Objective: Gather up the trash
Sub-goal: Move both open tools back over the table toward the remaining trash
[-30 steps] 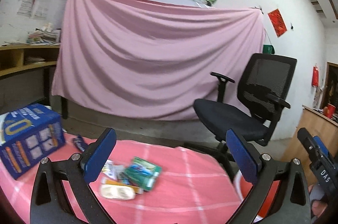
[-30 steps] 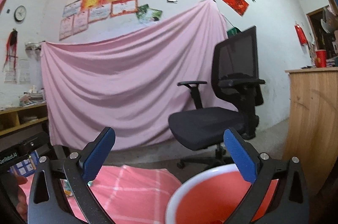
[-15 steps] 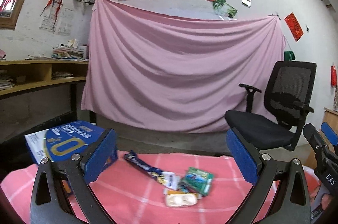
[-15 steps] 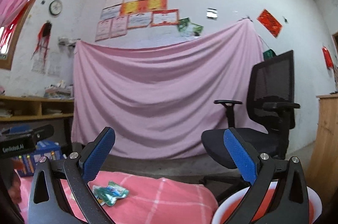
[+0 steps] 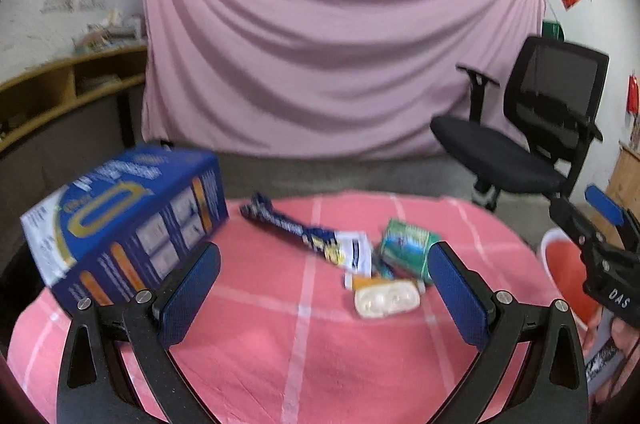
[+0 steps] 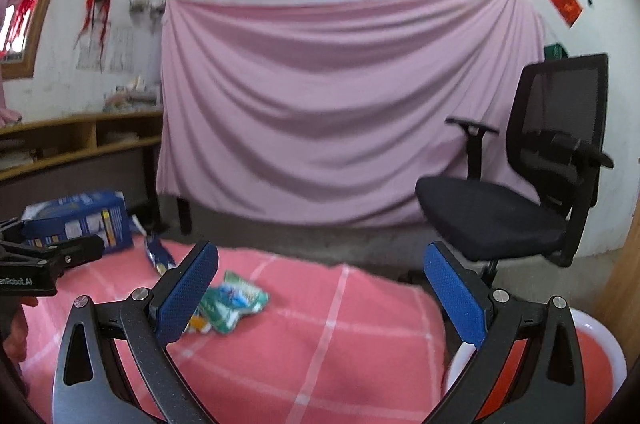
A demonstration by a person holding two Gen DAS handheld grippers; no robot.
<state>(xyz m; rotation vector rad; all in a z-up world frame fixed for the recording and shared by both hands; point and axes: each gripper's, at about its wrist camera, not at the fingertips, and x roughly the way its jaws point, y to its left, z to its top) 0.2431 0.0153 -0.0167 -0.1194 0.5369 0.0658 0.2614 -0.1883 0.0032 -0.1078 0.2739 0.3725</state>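
Trash lies on the pink checked tablecloth (image 5: pixel 304 344): a dark blue snack wrapper (image 5: pixel 288 224), a green packet (image 5: pixel 406 244), and a cream plastic blister (image 5: pixel 386 301). My left gripper (image 5: pixel 324 288) is open just short of the pile, nothing between its blue pads. My right gripper (image 6: pixel 320 292) is also open and empty; the green packet (image 6: pixel 232 302) lies beside its left finger. A red bin with a white rim (image 6: pixel 600 356) stands at the table's right edge, also visible in the left wrist view as the bin (image 5: pixel 564 264). The right gripper (image 5: pixel 608 244) shows over it.
A large blue box (image 5: pixel 124 224) sits on the table's left side, close to my left finger. A black office chair (image 5: pixel 532 140) stands beyond the table at the right. A pink sheet (image 5: pixel 328 56) hangs behind. Wooden shelves (image 5: pixel 60 92) run along the left wall.
Both views have tilted downward and moved in over the table. The trash pile now sits larger and between the left gripper's fingers. Both grippers stayed open.
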